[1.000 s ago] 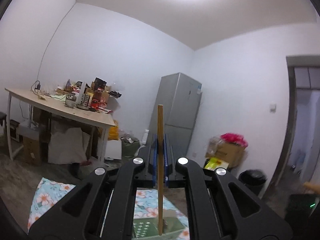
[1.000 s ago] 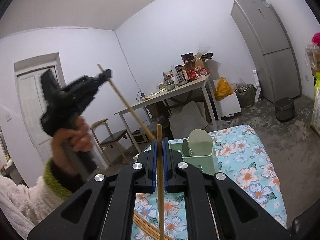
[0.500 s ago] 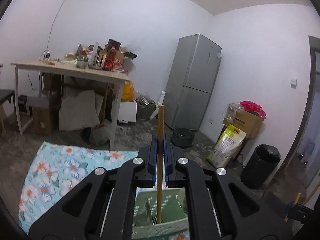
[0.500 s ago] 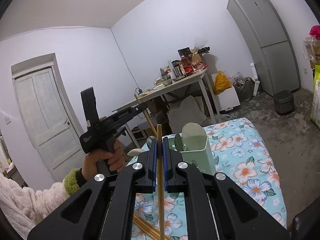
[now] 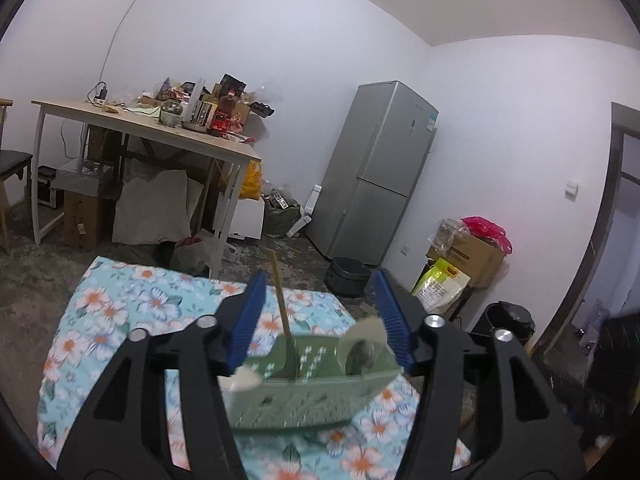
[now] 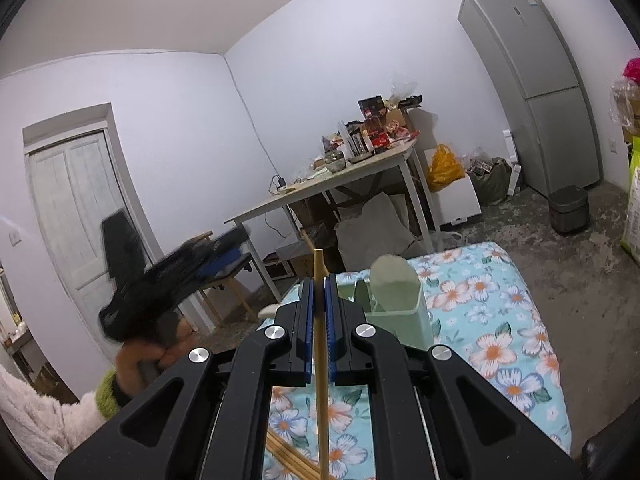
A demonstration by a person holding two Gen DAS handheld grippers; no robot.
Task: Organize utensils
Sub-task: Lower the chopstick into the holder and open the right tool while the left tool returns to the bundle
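Over the floral cloth [image 5: 120, 308]: one green utensil holder [image 5: 304, 392] with one chopstick [image 5: 280, 300] standing inside, loose chopsticks [image 6: 288, 456] lying nearby. Left gripper [image 5: 320, 320] spread wide, empty, straddling the holder; right gripper [image 6: 319, 328] clamped on a second chopstick [image 6: 320, 400]. Behind, cluttered table [image 5: 132, 128], grey fridge [image 5: 380, 168].

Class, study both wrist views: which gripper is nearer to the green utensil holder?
Left. The left gripper hangs open right over the green utensil holder. The right gripper, shut on a chopstick, sits further back from it.
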